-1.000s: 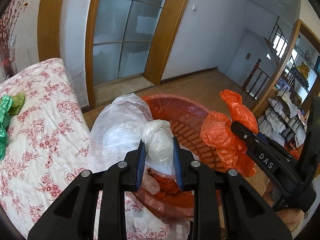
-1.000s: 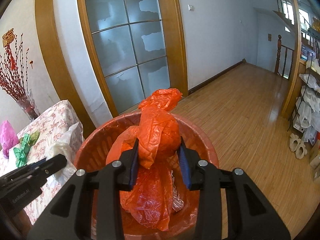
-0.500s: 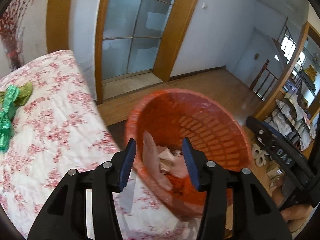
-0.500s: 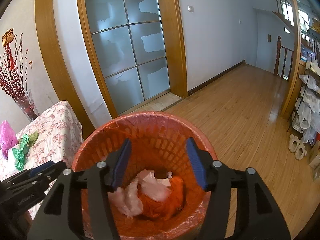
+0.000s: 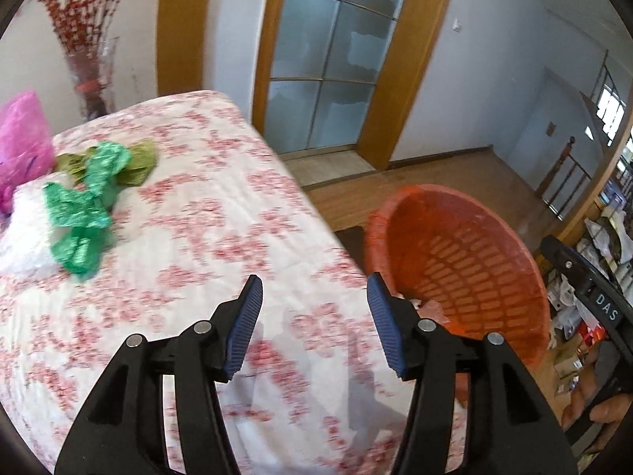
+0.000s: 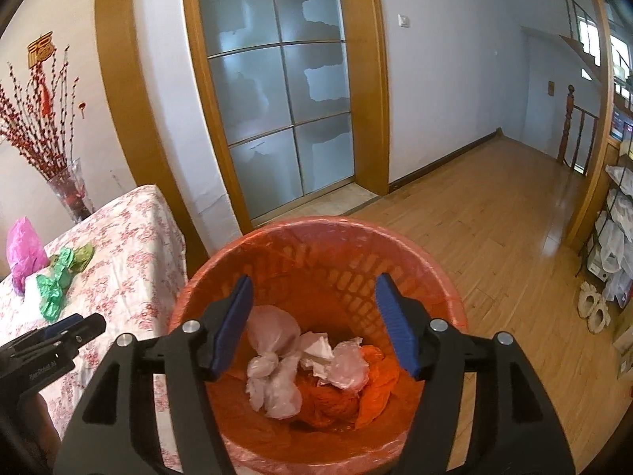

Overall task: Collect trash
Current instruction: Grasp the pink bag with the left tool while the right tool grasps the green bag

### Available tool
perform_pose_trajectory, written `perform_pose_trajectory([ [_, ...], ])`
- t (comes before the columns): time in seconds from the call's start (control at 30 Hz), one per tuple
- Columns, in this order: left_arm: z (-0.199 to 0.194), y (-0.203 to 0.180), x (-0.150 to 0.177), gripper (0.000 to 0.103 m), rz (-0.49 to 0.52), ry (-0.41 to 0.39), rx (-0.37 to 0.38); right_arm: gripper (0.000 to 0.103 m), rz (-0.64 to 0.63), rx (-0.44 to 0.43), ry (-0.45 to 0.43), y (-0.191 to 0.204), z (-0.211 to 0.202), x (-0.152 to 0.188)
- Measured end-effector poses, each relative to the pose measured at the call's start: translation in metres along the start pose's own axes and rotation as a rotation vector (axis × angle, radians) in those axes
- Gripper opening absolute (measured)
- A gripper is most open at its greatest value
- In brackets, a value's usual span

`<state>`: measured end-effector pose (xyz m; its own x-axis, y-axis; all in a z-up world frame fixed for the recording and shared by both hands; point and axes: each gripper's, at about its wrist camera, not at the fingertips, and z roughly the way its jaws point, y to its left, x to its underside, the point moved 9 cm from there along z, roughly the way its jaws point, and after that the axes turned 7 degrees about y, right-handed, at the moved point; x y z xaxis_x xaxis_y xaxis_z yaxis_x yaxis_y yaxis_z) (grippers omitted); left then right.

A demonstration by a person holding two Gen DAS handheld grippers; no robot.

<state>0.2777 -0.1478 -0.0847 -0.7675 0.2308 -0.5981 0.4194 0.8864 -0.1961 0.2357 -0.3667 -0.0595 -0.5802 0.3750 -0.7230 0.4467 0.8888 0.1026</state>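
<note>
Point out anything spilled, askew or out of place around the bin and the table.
Nothing has spilled: the clear and orange bags lie inside the orange bin. Out of place are the bags not yet collected on the floral tablecloth: a crumpled green bag, a pink bag and a white one beside them.

we see a table (image 5: pixel 221 213) covered in a white cloth with red floral print. on its far left end lie a crumpled green bag (image 5: pixel 81 202), an olive-green bag (image 5: pixel 138 162) touching it behind, a pink bag (image 5: pixel 21 138) at the edge, and a white bag (image 5: pixel 23 233) under the green one. a glass vase (image 6: pixel 71 194) of red twigs stands at the far corner. beside the table, the wooden floor (image 6: pixel 494 213) carries an orange basket (image 6: pixel 443 277).
</note>
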Motion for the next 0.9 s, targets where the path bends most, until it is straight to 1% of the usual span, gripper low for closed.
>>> perform_pose_trajectory([
  [0.07, -0.006, 0.013, 0.000, 0.055, -0.012, -0.012, -0.019, 0.063, -0.013, -0.009, 0.005, 0.008, 0.000, 0.002],
  [0.2, -0.024, 0.058, -0.006, 0.060, -0.052, -0.059, -0.107, 0.063, -0.039, -0.037, 0.015, 0.028, 0.000, 0.004],
  [0.33, -0.044, 0.122, -0.011, 0.060, -0.135, -0.102, -0.203, 0.064, -0.088, -0.092, 0.028, 0.064, 0.001, 0.005],
  [0.37, -0.047, 0.134, -0.012, 0.060, -0.155, -0.109, -0.218, 0.064, -0.107, -0.112, 0.035, 0.078, 0.002, 0.007],
  [0.47, -0.065, 0.193, -0.016, 0.061, -0.250, -0.144, -0.285, 0.066, -0.164, -0.157, 0.049, 0.116, 0.002, 0.014],
  [0.57, -0.078, 0.241, -0.024, 0.061, -0.312, -0.178, -0.352, 0.066, -0.222, -0.192, 0.060, 0.150, 0.002, 0.021],
  [0.67, -0.082, 0.282, -0.036, 0.066, -0.341, -0.197, -0.410, 0.066, -0.261, -0.215, 0.070, 0.177, 0.004, 0.025],
  [0.7, -0.082, 0.290, -0.040, 0.069, -0.346, -0.197, -0.417, 0.066, -0.268, -0.220, 0.073, 0.184, 0.005, 0.026],
  [0.77, -0.078, 0.308, -0.049, 0.070, -0.347, -0.190, -0.433, 0.066, -0.279, -0.238, 0.081, 0.200, 0.008, 0.026],
  [0.83, -0.070, 0.327, -0.058, 0.075, -0.342, -0.179, -0.451, 0.066, -0.282, -0.255, 0.091, 0.214, 0.013, 0.024],
  [0.87, -0.065, 0.335, -0.062, 0.076, -0.340, -0.171, -0.455, 0.066, -0.283, -0.264, 0.096, 0.219, 0.015, 0.023],
  [0.9, -0.061, 0.336, -0.064, 0.076, -0.335, -0.164, -0.457, 0.066, -0.288, -0.273, 0.102, 0.227, 0.018, 0.023],
])
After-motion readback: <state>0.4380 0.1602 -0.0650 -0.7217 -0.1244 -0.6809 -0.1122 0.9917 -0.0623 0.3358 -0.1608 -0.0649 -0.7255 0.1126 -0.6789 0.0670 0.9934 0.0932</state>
